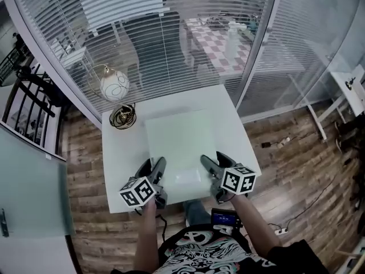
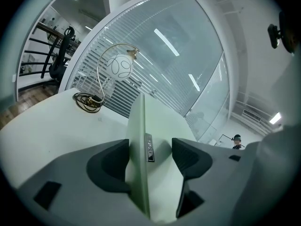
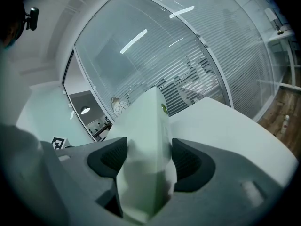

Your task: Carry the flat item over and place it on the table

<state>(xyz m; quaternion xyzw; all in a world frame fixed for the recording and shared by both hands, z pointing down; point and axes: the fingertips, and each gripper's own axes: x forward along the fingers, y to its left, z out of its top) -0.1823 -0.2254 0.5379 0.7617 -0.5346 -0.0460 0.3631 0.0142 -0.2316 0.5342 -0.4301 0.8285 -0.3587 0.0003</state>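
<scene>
We grip the pale green flat panel (image 1: 179, 144) by its near edge, left tool (image 1: 154, 167) and right tool (image 1: 209, 161) both clamped on it, flat over the white counter (image 1: 121, 156).

Table (image 1: 121, 150) (image 2: 49, 131) (image 3: 225, 126): white, square-topped, standing on a plank floor (image 1: 85, 170), backing close to a glass wall (image 1: 171, 33) with blinds.

Bearing a lamp (image 1: 114, 85) (image 2: 118, 66) at the far left corner, resting there on a coiled wire base, holding a pale globe up on a thin arc of wire.

Carrying a panel (image 1: 179, 144) (image 2: 137, 149) (image 3: 148, 140), pale green, lying flat across the middle, reaching toward the near edge, keeping well apart from the lamp. Not showing clearly whether resting on the top or hanging just over it.

Showing bare white top to the left, right and far side of the panel.
</scene>
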